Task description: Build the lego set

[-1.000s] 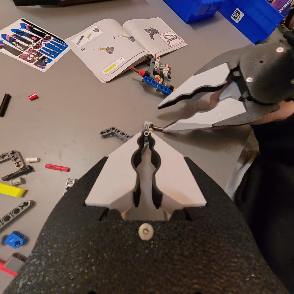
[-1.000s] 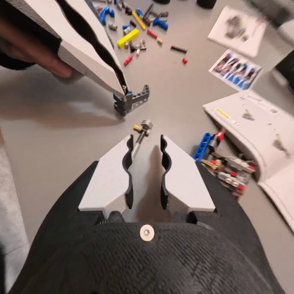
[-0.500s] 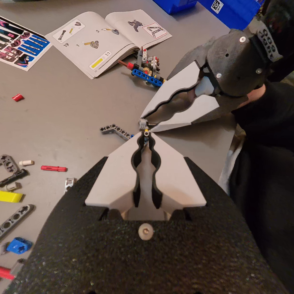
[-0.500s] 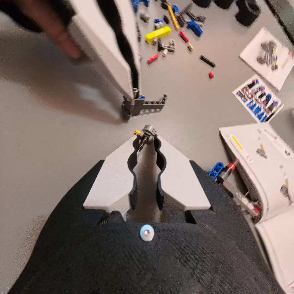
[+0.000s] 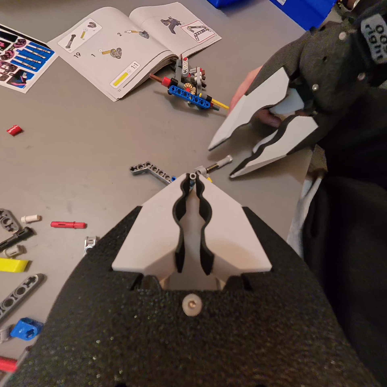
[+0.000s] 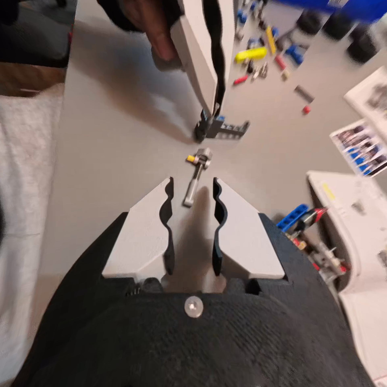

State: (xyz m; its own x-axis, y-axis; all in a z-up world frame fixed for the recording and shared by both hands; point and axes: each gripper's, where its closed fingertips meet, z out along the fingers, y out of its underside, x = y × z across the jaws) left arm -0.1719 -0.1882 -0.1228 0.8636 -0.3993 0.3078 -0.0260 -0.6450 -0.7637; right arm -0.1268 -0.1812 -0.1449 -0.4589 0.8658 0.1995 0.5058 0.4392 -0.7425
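The left hand-held gripper (image 5: 192, 178) is pinching a grey angled beam (image 5: 152, 170) at its near end, tips clenched on a small grey and blue connector there; in the right wrist view the beam (image 6: 227, 129) is standing on the grey table (image 5: 104, 142) under those tips. The right hand-held gripper (image 6: 193, 182) is sitting released, its fingers spread wide with nothing between them. A spring shock absorber (image 6: 198, 167) with a yellow pin at its far end is lying loose on the table just ahead of that gap, between the two grippers and just beside the beam. In the left wrist view the shock absorber (image 5: 215, 166) is resting close to the right gripper's lower fingertip (image 5: 236, 174). A partly built model (image 5: 188, 88) with a blue beam is sitting against an open booklet (image 5: 125, 46). A sticker sheet (image 5: 18, 60) is lying left of the booklet. Loose parts are lying along the left edge, among them a red axle (image 5: 68, 224), a yellow piece (image 5: 12, 265) and a blue connector (image 5: 26, 328).
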